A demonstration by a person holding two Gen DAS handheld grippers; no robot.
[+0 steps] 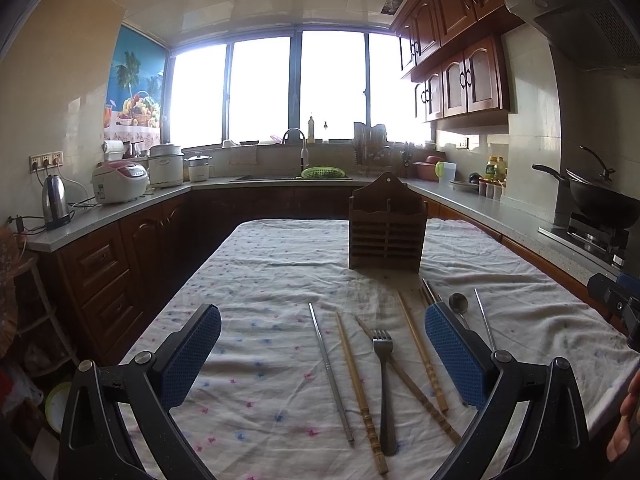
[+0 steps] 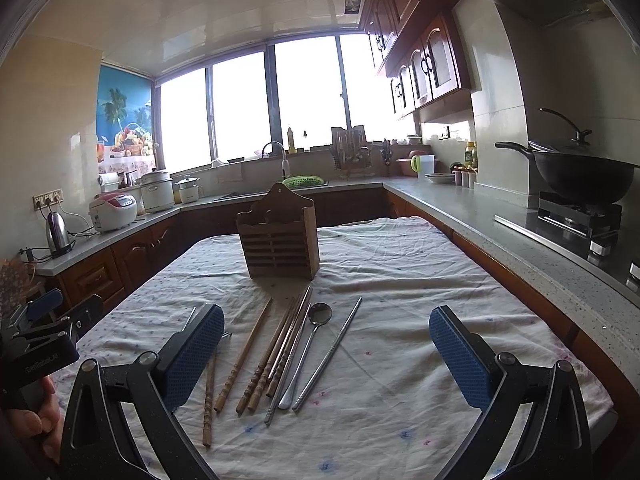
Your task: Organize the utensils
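A wooden slatted utensil holder (image 1: 385,232) (image 2: 280,238) stands upright on the cloth-covered table (image 1: 260,264). In front of it lie several bamboo chopsticks (image 1: 360,396) (image 2: 244,354), metal chopsticks (image 1: 330,372) (image 2: 328,352), a dark fork (image 1: 385,384) and a metal spoon (image 1: 459,305) (image 2: 308,350). My left gripper (image 1: 322,354) is open and empty, held above the fork and chopsticks. My right gripper (image 2: 326,354) is open and empty, held above the spoon and chopsticks. The fork is mostly hidden behind my right gripper's left finger.
Kitchen counters run round the table on three sides. A kettle (image 1: 55,200) and rice cookers (image 1: 119,182) stand on the left counter, a sink with a green basket (image 1: 322,172) at the back, a black wok on the stove (image 2: 580,172) at the right.
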